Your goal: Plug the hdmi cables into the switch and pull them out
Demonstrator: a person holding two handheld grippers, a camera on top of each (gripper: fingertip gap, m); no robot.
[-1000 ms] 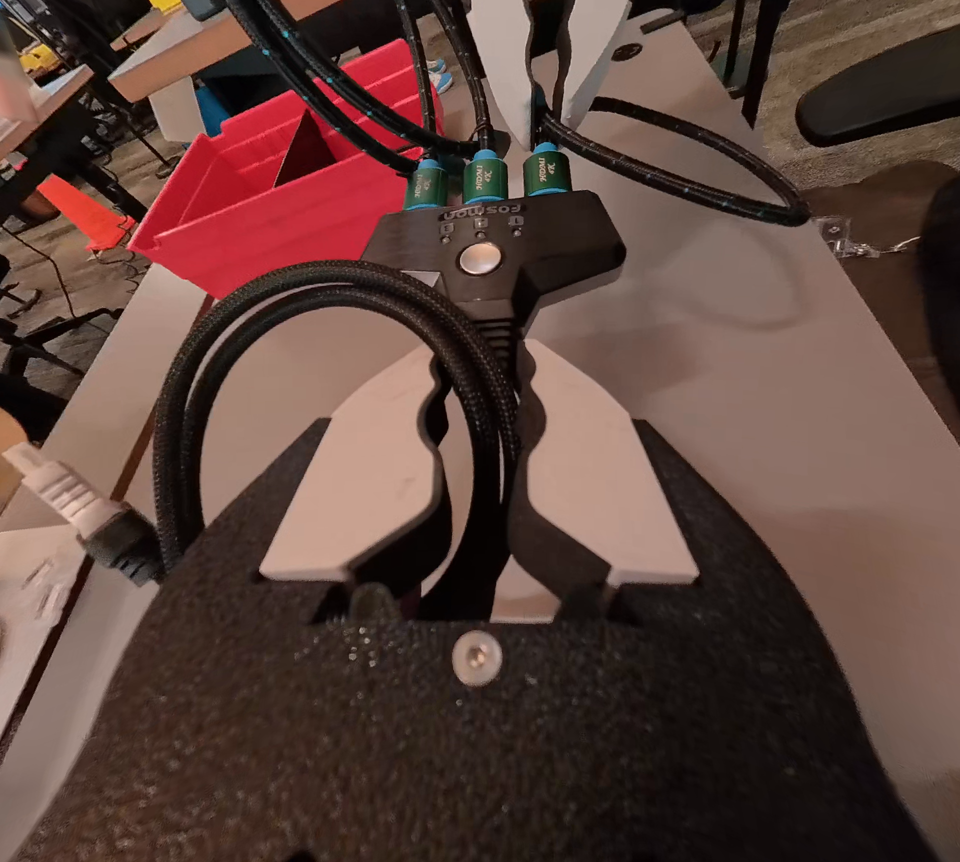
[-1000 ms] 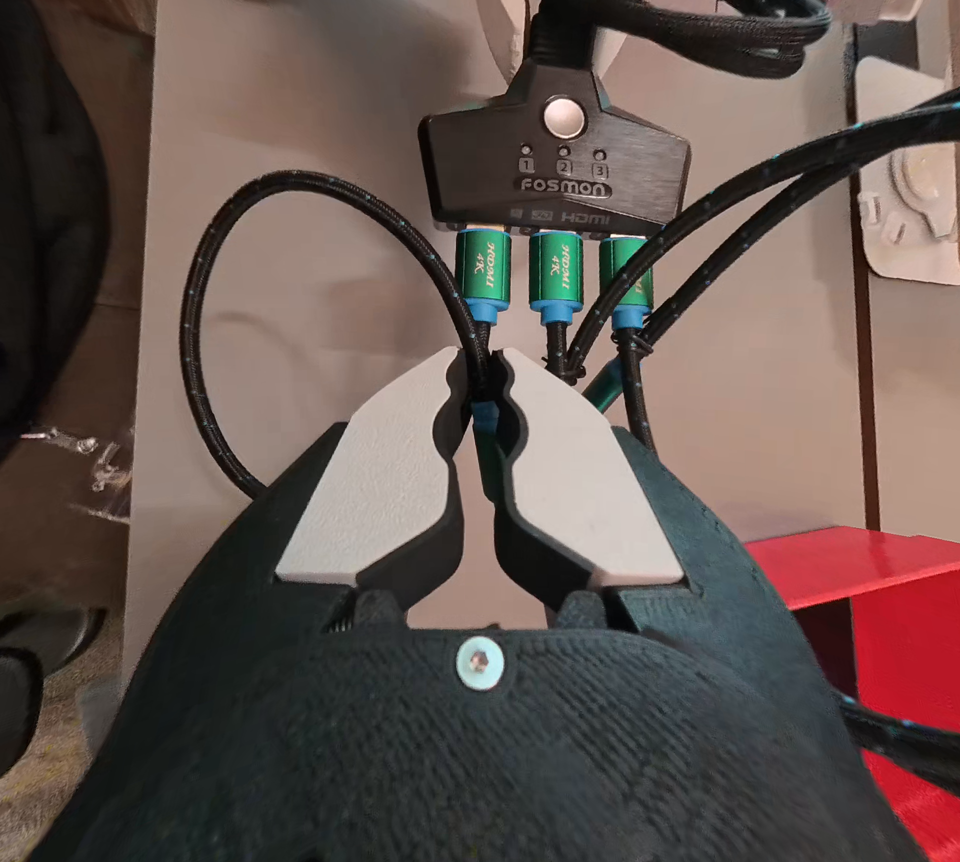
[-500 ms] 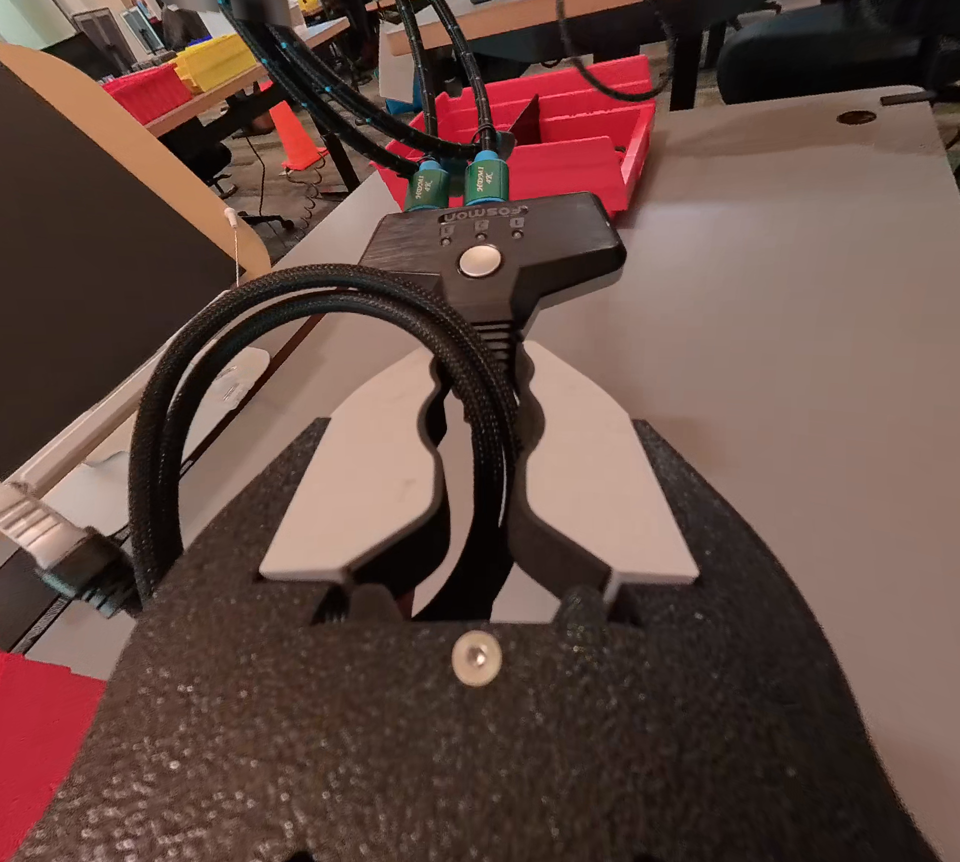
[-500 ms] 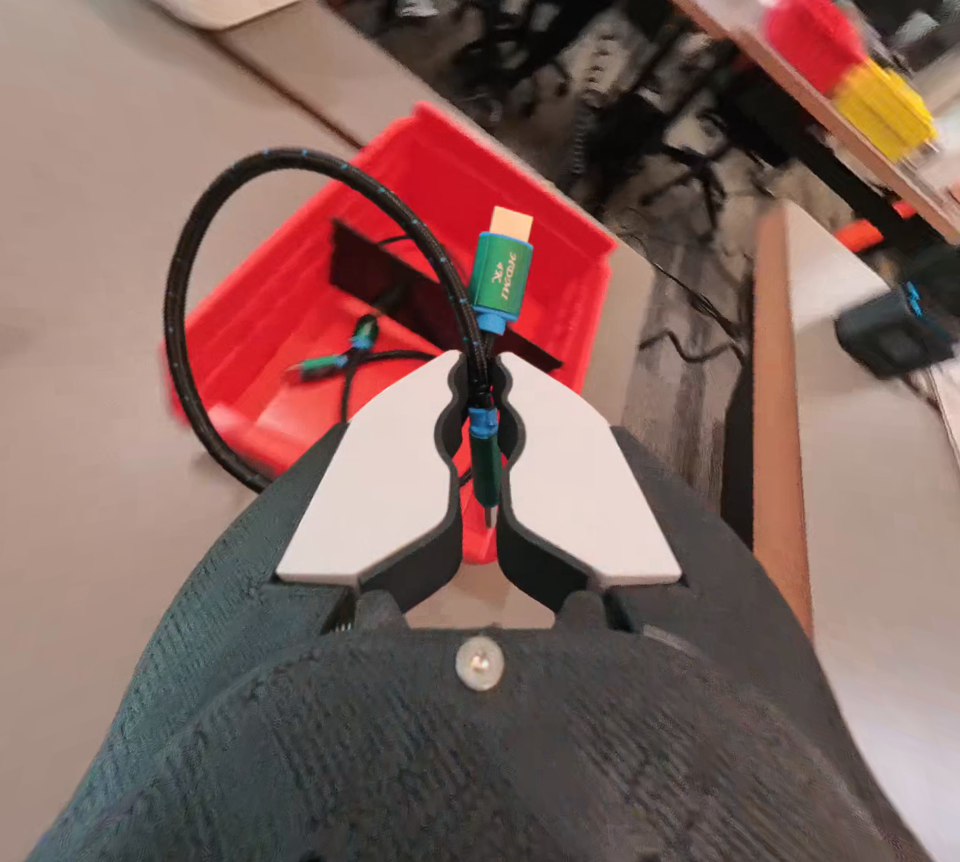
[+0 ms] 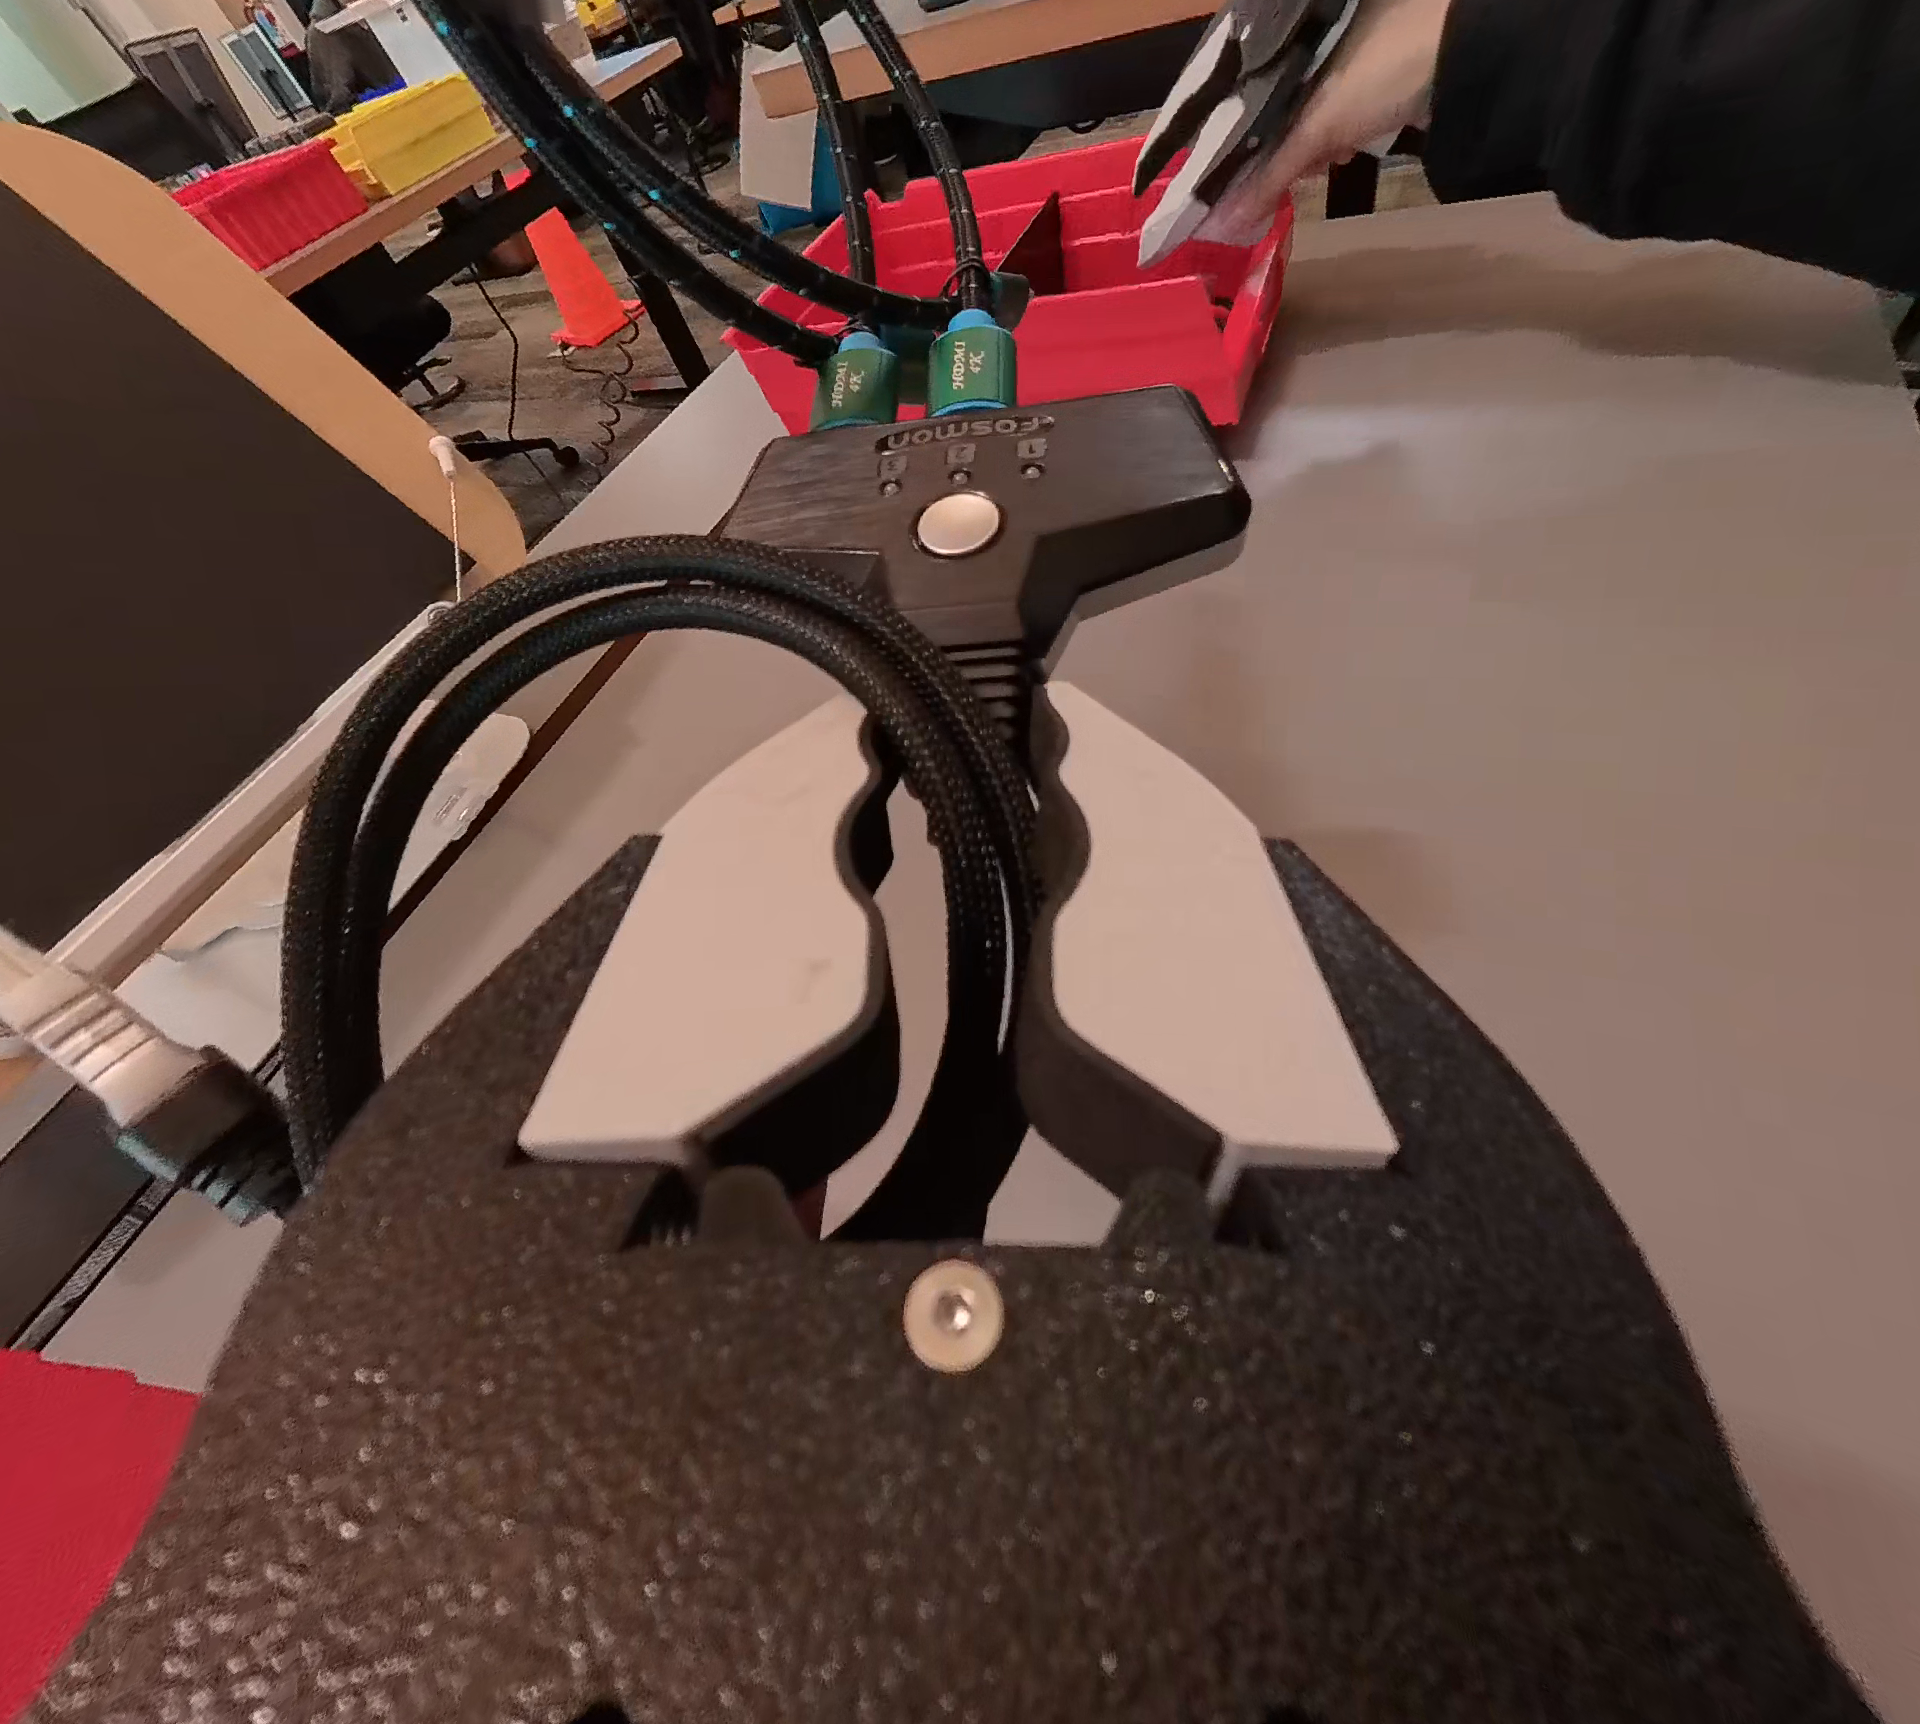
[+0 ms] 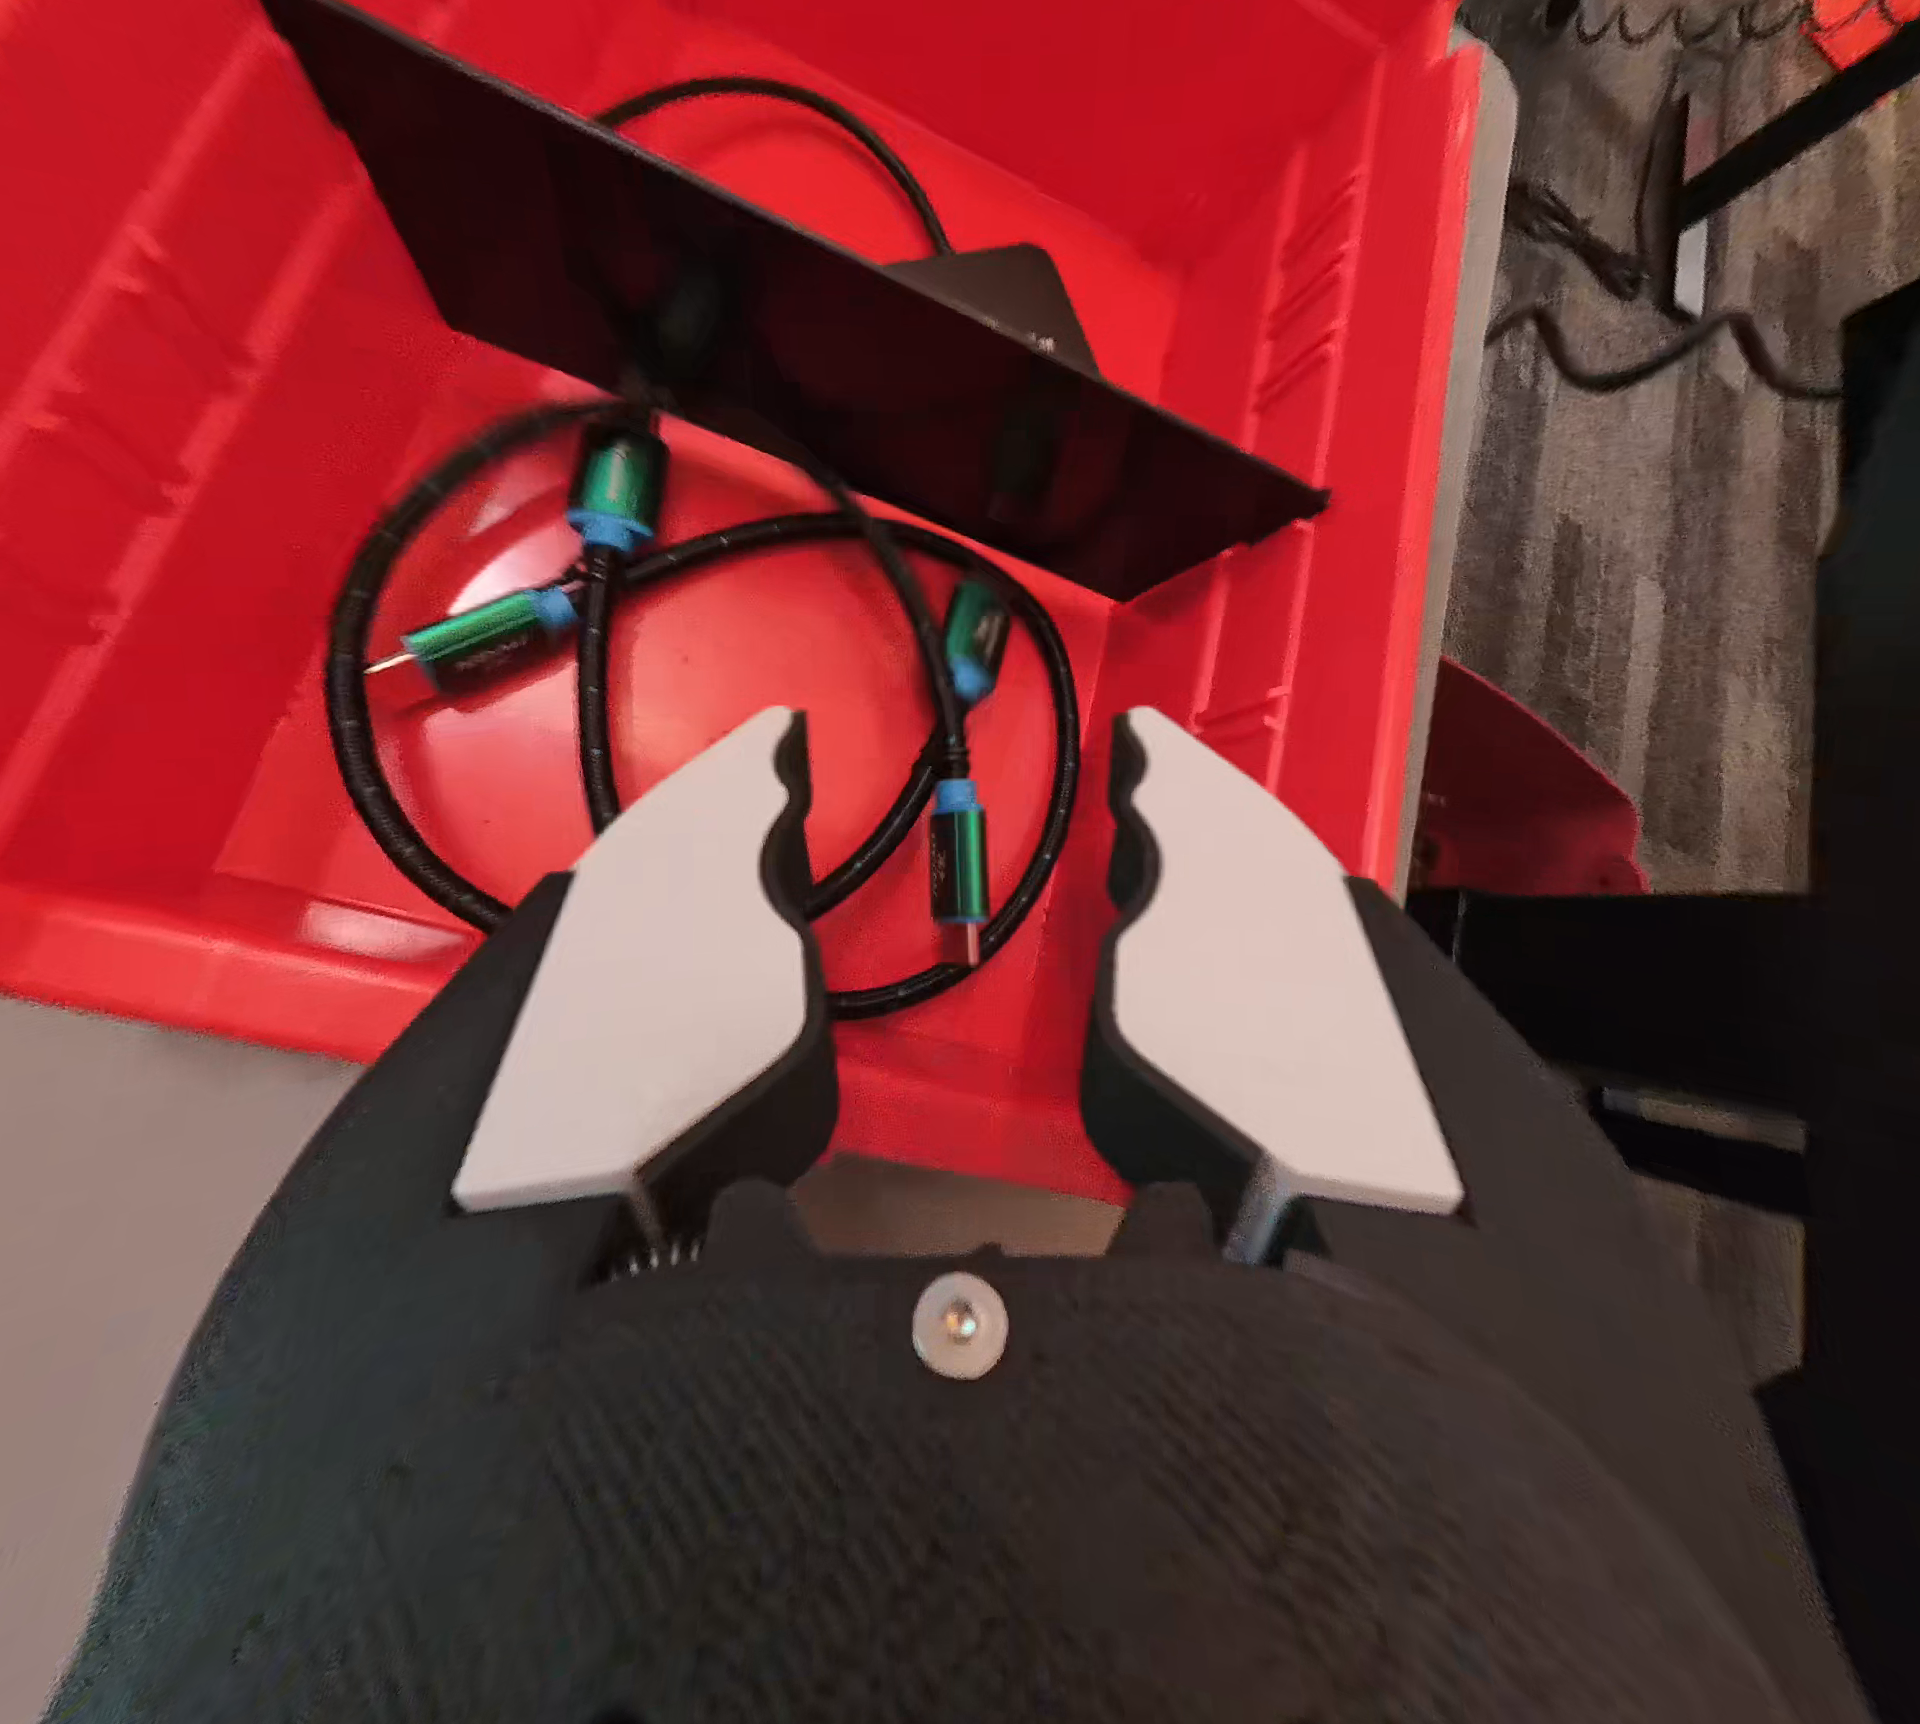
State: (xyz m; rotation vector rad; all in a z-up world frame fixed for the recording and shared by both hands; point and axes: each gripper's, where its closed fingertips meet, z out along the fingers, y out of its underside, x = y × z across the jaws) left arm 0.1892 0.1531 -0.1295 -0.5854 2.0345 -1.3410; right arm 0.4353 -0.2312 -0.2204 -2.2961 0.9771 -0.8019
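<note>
In the left wrist view my left gripper [image 5: 961, 718] is shut on the black cable tail of the black HDMI switch [image 5: 987, 511], holding it just above the grey table [image 5: 1507, 739]. Two green HDMI plugs [image 5: 857, 391] [image 5: 971, 370] sit in the switch's left and middle ports; the right port is empty. My right gripper [image 6: 958, 718] is open and empty above the red bin [image 6: 208, 947]. It also shows in the left wrist view [image 5: 1195, 188]. Black braided cables with green plugs [image 6: 954, 864] [image 6: 478, 646] lie coiled on the bin floor.
A black divider [image 6: 779, 303] stands across the bin, with a black device behind it. The switch's braided tail loops left to a silver plug [image 5: 94, 1040]. A brown-edged dark board [image 5: 208, 448] stands at the left. The bin sits at the table's far edge [image 5: 1122, 344].
My right gripper pulled the third green plug out of the switch, carried its cable over the red bin and opened; the cable now lies in the bin. The left gripper turned with the switch.
</note>
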